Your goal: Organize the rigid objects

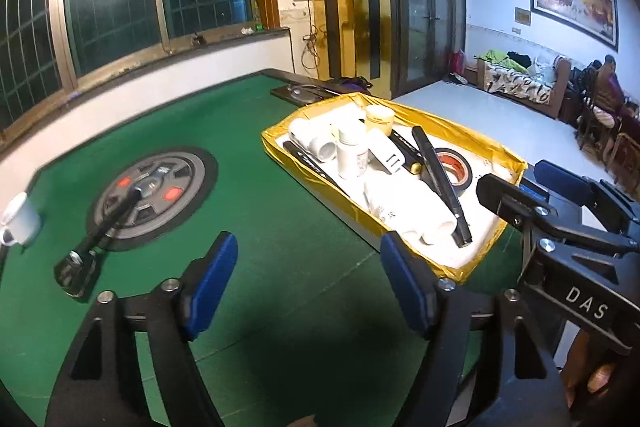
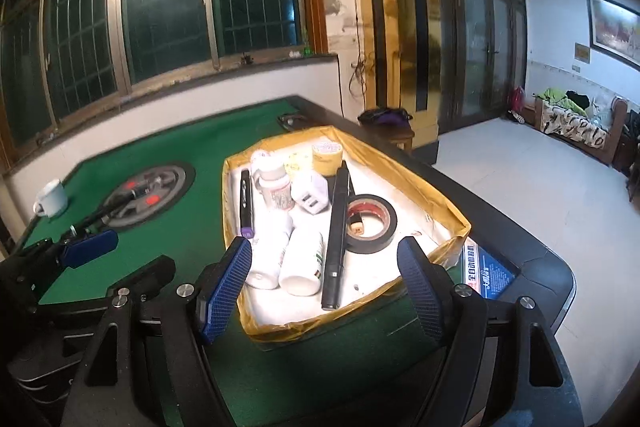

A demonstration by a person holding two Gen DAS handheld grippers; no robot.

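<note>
A gold-rimmed white tray [image 1: 490,147] [image 2: 424,183] sits on the green table and holds white bottles [image 2: 302,261], a long black pen [image 2: 336,239], a roll of black tape [image 2: 372,223], a white charger [image 2: 310,193] and yellow tape [image 2: 327,155]. A black tool [image 1: 100,227] lies across the table's round centre hub [image 1: 154,193]. A white mug [image 1: 20,219] [image 2: 52,197] stands at the far left. My left gripper [image 1: 308,283] is open and empty above the felt, left of the tray. My right gripper [image 2: 326,291] is open and empty over the tray's near end.
The table's dark edge [image 2: 532,247] runs close on the right, with a blue label [image 2: 486,273] set in it. A window wall stands behind the table. The right gripper's body [image 1: 560,239] shows at the tray's right end.
</note>
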